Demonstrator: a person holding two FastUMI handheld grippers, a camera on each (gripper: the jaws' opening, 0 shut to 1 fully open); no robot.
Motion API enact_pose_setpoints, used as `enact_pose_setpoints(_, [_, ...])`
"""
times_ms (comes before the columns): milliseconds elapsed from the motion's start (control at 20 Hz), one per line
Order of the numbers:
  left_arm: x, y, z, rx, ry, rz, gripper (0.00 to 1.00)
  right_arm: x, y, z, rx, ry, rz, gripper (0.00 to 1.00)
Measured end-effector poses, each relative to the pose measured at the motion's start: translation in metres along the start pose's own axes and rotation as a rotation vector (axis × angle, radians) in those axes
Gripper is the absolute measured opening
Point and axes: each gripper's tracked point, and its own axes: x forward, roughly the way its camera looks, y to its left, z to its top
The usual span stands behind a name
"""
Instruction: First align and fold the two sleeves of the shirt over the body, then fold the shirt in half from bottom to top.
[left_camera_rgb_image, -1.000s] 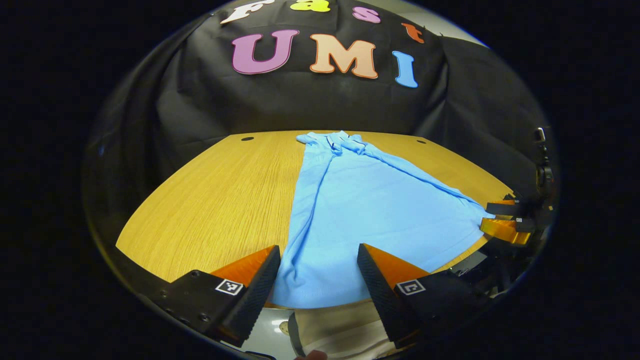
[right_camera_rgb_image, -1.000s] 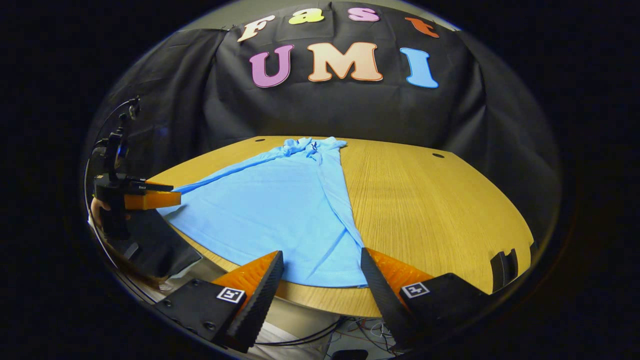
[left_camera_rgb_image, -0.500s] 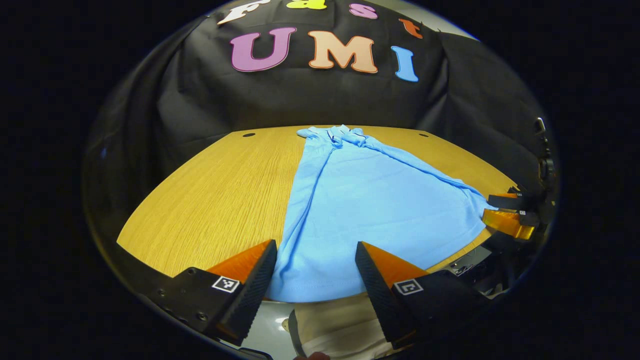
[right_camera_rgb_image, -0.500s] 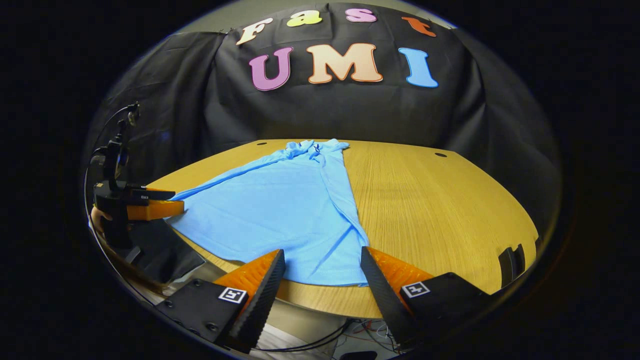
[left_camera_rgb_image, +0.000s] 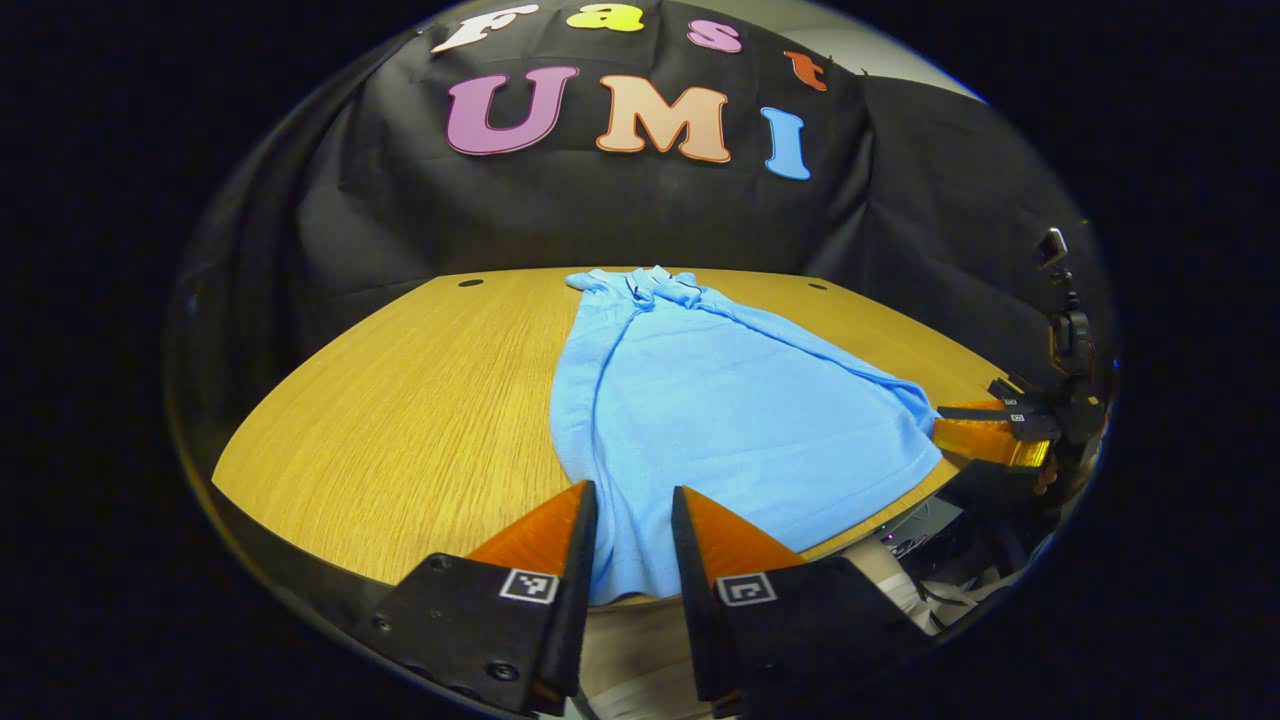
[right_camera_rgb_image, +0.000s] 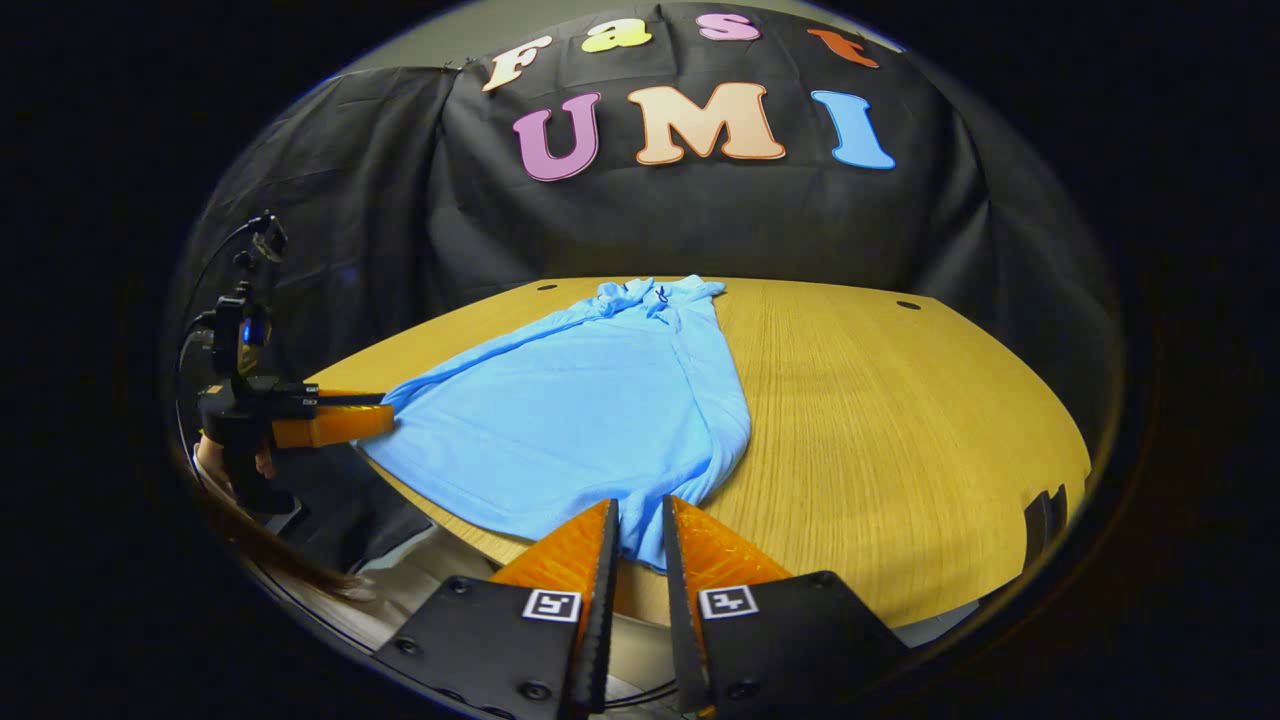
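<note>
Light blue shirt (left_camera_rgb_image: 720, 410) spread flat on the wooden surface (left_camera_rgb_image: 400, 400), collar end toward 12 o'clock near the booth wall, hem toward 6 o'clock at the near edge, both sleeves already laid in over the body. Left claw (left_camera_rgb_image: 632, 535) nearly together over the hem's left corner, cloth between the fingers, though a firm pinch from both cannot be told. In the right gripper view, right claw (right_camera_rgb_image: 637, 540) narrowed to a thin slot on the hem's right corner (right_camera_rgb_image: 640, 535), fabric bunched up into it; full pressing contact likewise unclear. Seen across the shirt (right_camera_rgb_image: 580, 420) at 9 o'clock there, the left claw (right_camera_rgb_image: 375, 420) at the opposite hem corner, held by a hand (right_camera_rgb_image: 262, 462). At 3 o'clock in the left gripper view, the right claw (left_camera_rgb_image: 950, 425) at its corner.
</note>
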Motion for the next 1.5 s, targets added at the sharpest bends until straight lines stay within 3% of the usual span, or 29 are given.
enact_pose_setpoints(100, [0.001, -0.002, 0.001, -0.037, -0.018, -0.004, 0.25, 0.000, 0.002, -0.002, 0.005, -0.011, 0.006, 0.14])
enact_pose_setpoints(150, [0.002, -0.002, 0.003, -0.034, -0.025, -0.006, 0.09, 0.000, 0.003, -0.003, -0.004, -0.014, 0.006, 0.14])
enact_pose_setpoints(350, [0.003, -0.003, 0.002, -0.026, -0.032, -0.013, 0.06, 0.001, 0.005, -0.002, -0.038, 0.002, 0.009, 0.06])
enact_pose_setpoints(550, [0.005, -0.004, 0.004, -0.062, -0.045, -0.030, 0.00, 0.004, 0.005, 0.002, -0.043, 0.011, 0.004, 0.06])
enact_pose_setpoints(800, [0.012, 0.003, 0.014, -0.101, -0.045, -0.030, 0.00, 0.001, 0.005, 0.013, -0.096, -0.007, -0.014, 0.03])
enact_pose_setpoints(1200, [0.036, 0.010, 0.101, 0.019, -0.156, -0.030, 0.00, 0.046, -0.013, 0.095, -0.035, -0.083, -0.028, 0.03])
enact_pose_setpoints(1500, [0.083, 0.036, 0.166, -0.100, -0.218, -0.037, 0.00, 0.095, -0.031, 0.163, 0.004, -0.110, -0.046, 0.03])
